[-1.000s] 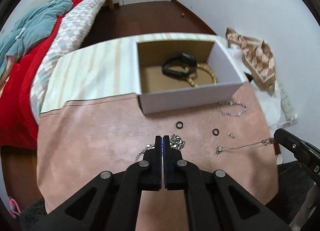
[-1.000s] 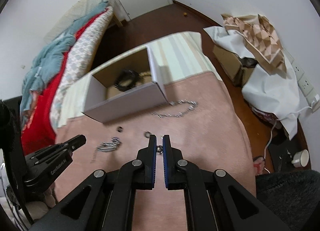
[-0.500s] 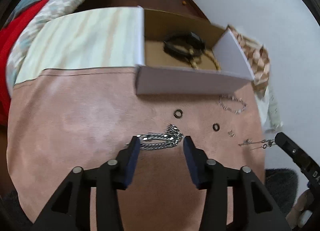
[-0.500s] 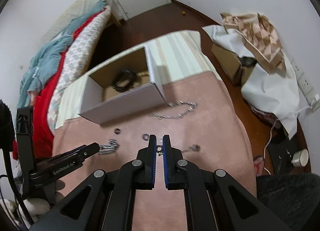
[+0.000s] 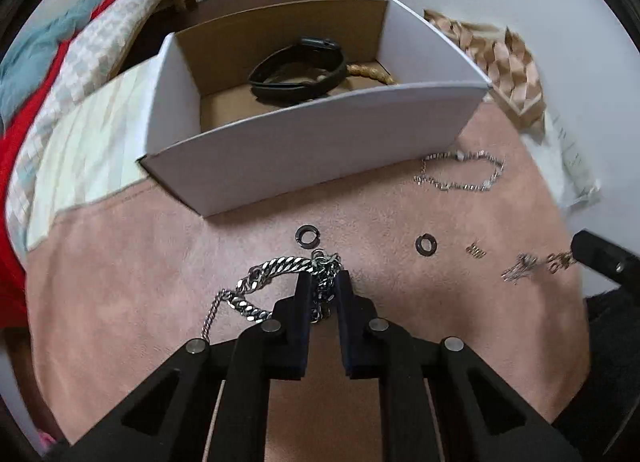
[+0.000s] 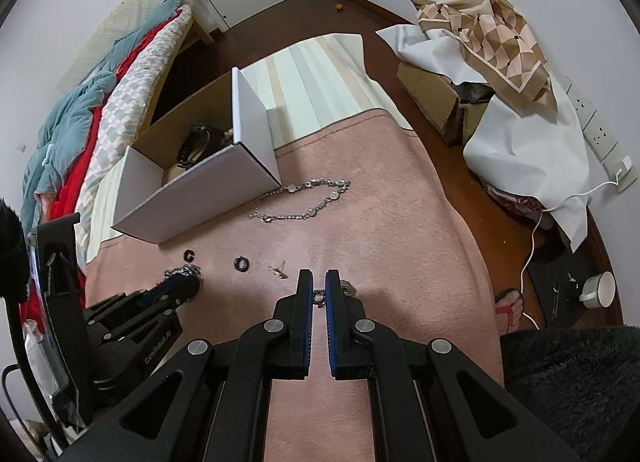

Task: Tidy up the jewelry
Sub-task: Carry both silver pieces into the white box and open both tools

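Note:
My left gripper (image 5: pixel 323 282) has its jaws closed on a bunched part of a thick silver chain (image 5: pixel 276 266) lying on the pink cloth. My right gripper (image 6: pixel 319 282) is shut on a thin silver necklace (image 6: pixel 319 296), whose end shows at the right in the left wrist view (image 5: pixel 524 268). A white box (image 5: pixel 312 150) behind holds a black watch (image 5: pixel 300 70) and a gold bracelet (image 5: pixel 370 72). A crystal link bracelet (image 5: pixel 460 172), two black rings (image 5: pixel 306 236) (image 5: pixel 426 244) and a small gold earring (image 5: pixel 476 251) lie loose on the cloth.
The pink cloth (image 6: pixel 380 222) covers the near part of a pale striped table (image 6: pixel 320 74). A bed with red and teal bedding (image 6: pixel 72 134) stands left. A patterned cloth over boxes (image 6: pixel 492 42) and a white cup on the floor (image 6: pixel 598 290) are at the right.
My left gripper opened over the thick chain, then moved forward and closed on it. My right gripper stays shut on the thin necklace and has shifted little.

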`<move>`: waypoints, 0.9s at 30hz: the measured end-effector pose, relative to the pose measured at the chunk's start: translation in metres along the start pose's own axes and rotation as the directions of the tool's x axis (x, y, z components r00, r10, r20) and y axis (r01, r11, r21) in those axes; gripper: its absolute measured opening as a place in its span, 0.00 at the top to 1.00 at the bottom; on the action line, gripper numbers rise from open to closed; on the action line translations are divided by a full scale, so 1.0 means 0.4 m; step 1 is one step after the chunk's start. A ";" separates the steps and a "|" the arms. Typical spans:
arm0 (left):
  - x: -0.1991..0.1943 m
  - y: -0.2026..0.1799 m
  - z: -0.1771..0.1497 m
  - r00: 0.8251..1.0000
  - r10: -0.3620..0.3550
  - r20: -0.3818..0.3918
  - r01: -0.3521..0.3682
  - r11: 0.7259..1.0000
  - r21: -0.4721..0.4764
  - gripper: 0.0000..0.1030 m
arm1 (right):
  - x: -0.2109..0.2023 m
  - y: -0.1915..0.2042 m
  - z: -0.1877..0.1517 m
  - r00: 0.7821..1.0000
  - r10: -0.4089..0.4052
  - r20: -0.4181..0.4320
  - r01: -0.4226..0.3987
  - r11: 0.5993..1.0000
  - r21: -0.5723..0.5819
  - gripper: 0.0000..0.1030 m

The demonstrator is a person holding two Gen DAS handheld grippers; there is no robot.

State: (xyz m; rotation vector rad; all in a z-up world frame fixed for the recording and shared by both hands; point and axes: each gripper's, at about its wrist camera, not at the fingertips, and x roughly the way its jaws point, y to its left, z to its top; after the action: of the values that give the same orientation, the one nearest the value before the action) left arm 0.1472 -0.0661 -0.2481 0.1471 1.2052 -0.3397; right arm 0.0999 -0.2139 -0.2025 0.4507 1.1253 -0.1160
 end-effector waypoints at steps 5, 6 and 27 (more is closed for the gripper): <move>-0.069 0.072 -0.013 0.997 -0.072 0.029 0.074 0.991 -0.114 0.91 | -0.036 0.026 0.010 0.999 0.038 0.021 -0.038 0.999 -0.010 0.94; -0.091 0.085 -0.020 0.996 -0.074 0.043 0.079 0.988 -0.129 0.91 | -0.047 0.034 0.013 0.998 0.050 0.030 -0.050 0.999 -0.014 0.94; -0.428 0.165 0.130 0.944 -0.122 0.308 0.169 0.977 -0.129 0.91 | -0.276 0.259 0.169 0.954 0.251 0.161 -0.221 0.958 -0.183 0.94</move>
State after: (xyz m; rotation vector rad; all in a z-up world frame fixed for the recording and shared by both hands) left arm 0.1618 0.0115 -0.0746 -0.1263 0.9389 -0.3818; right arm 0.1413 -0.1625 -0.0505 0.4169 0.8845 0.1427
